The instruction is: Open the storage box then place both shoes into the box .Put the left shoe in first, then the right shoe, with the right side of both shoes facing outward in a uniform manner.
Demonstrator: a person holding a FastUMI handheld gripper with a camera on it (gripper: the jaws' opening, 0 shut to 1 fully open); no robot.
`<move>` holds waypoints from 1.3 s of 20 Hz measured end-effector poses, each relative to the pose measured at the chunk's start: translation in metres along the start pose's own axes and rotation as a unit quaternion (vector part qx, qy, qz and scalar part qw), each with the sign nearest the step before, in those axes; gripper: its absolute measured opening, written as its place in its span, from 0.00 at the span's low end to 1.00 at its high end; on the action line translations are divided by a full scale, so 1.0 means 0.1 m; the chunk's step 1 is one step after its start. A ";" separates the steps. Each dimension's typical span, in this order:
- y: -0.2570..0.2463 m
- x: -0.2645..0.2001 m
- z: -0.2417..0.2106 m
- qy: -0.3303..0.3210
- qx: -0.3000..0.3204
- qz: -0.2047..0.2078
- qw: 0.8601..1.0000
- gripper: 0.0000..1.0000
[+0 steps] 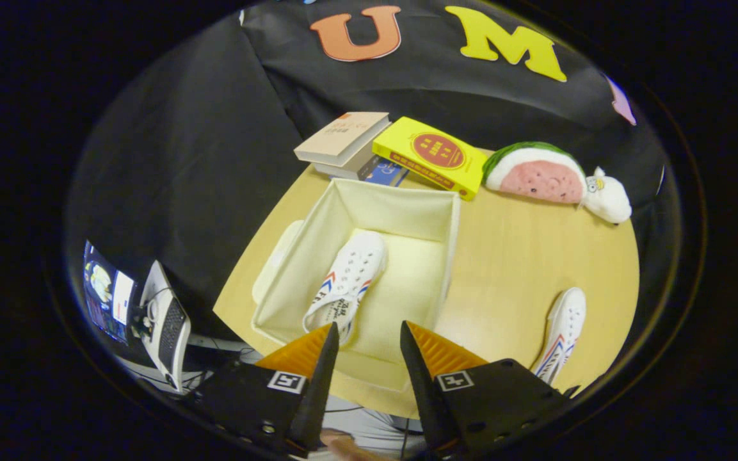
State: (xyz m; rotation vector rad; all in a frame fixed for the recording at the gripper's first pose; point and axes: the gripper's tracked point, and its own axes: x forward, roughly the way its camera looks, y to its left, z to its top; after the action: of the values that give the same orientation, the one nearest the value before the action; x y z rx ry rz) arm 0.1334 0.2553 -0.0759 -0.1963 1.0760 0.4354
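Storage box [292, 269] mid-frame on table [522, 269], lid off. One shoe [348, 276] inside box, left half, toe toward far wall. 2nd shoe [561, 336] on table, lower right of frame, well apart from box. Books [401, 153] stacked behind box, upper centre. Plush toy [551, 176] right of books. Gripper [369, 336] w/ fingers apart, bottom centre, nothing btw them, over box's near wall. Laptop [167, 320] lower left, off table.

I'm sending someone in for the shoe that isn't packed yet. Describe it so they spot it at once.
On the round wooden table, look beside the open cream storage box, on the side away from the keyboard. The loose white shoe lies on bare wood there, unlike its twin inside the box, beyond the open gripper.
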 end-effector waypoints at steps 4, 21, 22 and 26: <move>-0.52 -0.22 -0.17 -0.005 0.022 -0.031 0.999 0.95; -3.08 0.32 -1.48 0.081 0.161 -0.154 0.972 0.95; -3.14 0.37 -1.55 0.088 0.166 -0.155 0.970 0.95; -3.22 0.57 -1.67 0.111 0.183 -0.148 0.965 0.91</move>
State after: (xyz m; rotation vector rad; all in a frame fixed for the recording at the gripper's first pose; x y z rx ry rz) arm 0.1617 -0.0799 -0.2218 -0.0760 1.3033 -0.0610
